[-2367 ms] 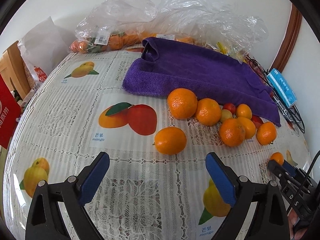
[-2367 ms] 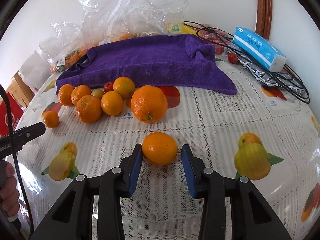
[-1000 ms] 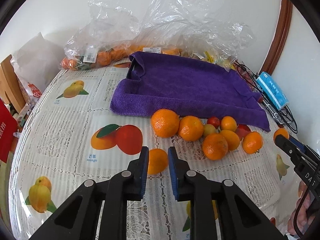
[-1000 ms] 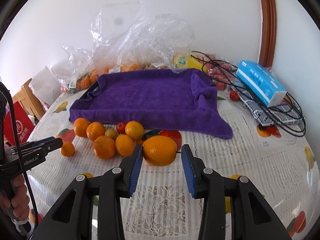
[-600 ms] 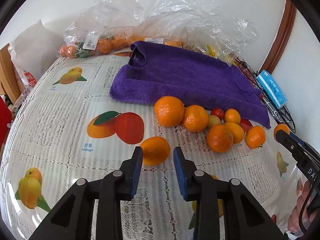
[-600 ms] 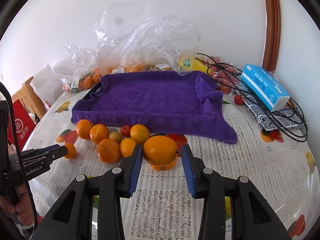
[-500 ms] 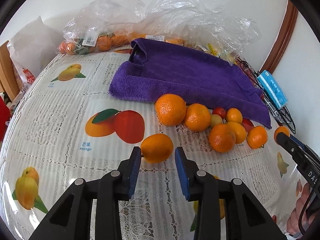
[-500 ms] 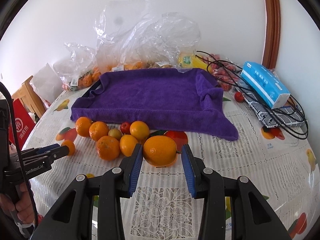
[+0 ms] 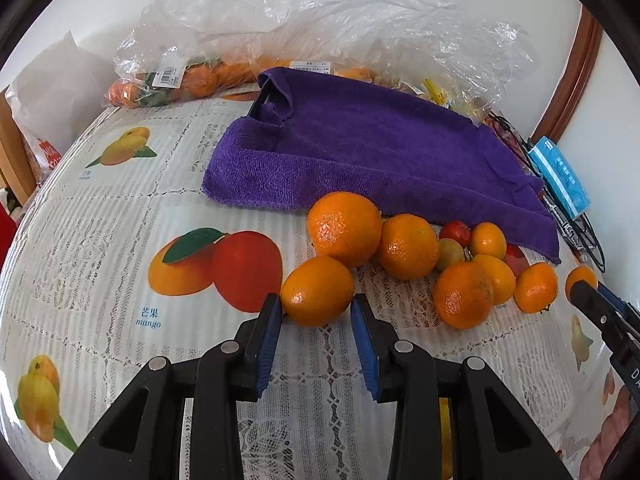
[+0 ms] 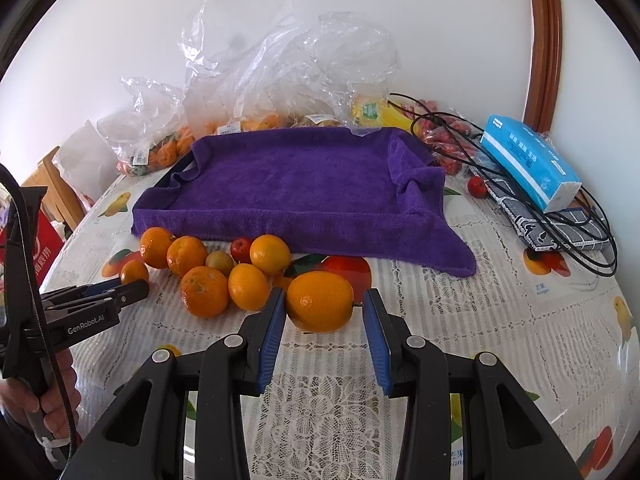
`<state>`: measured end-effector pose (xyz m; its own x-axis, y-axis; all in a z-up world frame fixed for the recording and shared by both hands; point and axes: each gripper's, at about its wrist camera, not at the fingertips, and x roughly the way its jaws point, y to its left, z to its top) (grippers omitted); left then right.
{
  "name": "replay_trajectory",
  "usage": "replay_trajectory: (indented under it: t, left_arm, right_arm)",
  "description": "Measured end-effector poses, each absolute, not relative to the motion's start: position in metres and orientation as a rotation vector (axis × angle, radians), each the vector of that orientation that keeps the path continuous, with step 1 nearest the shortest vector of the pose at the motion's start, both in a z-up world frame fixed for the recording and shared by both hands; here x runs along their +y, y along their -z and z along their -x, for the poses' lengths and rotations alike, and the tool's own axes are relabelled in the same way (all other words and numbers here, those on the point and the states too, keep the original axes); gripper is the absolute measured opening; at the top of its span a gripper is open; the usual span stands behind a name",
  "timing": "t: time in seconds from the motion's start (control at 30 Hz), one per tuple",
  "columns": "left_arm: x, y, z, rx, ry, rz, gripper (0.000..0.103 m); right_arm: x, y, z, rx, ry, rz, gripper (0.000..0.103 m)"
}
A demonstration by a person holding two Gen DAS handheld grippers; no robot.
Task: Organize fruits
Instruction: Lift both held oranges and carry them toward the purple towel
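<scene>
While the left gripper [image 9: 317, 311] is pinching a small orange [image 9: 317, 291] between its blue pads [image 9: 269, 339], that fruit is sitting at the near left end of the fruit pile [image 9: 432, 258], touching the big orange [image 9: 345, 228] just beyond it. The right gripper [image 10: 323, 318] is pinching a second orange [image 10: 320, 301], its left pad pressing on the skin and a short stem poking toward the right pad, so the hold is looking loose on that side; this orange is hovering near the right end of the same pile [image 10: 218, 262], in front of the printed mango on the lace tablecloth [image 10: 460, 312]. Behind the pile the purple towel [image 10: 304, 184] is lying draped over a tray, its hollow holding nothing. Clear plastic bags [image 10: 280, 64] with more fruit are standing at the far edge against the wall, and a blue tissue pack [image 10: 528, 162] is resting on black cables [image 10: 576, 236] at the far right. From the right wrist view the left gripper is showing at the left edge, held in the person's hand [image 10: 44, 404]
</scene>
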<state>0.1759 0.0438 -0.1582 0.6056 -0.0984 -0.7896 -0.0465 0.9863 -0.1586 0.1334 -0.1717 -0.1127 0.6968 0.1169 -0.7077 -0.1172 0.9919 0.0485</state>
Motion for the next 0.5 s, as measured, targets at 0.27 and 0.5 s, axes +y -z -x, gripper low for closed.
replay_trajectory:
  t: [0.27, 0.5]
  left_arm:
    - [0.0406, 0.1586, -0.1832, 0.918, 0.041, 0.188, 0.034]
    - [0.0399, 0.1575, -0.1831, 0.908, 0.058, 0.184, 0.034]
  right_arm:
    - [-0.1716, 0.1177, -0.1346, 0.804, -0.128, 0.008, 0.039]
    - [-0.1708, 0.1208, -0.1345, 0.811, -0.13, 0.007, 0.039]
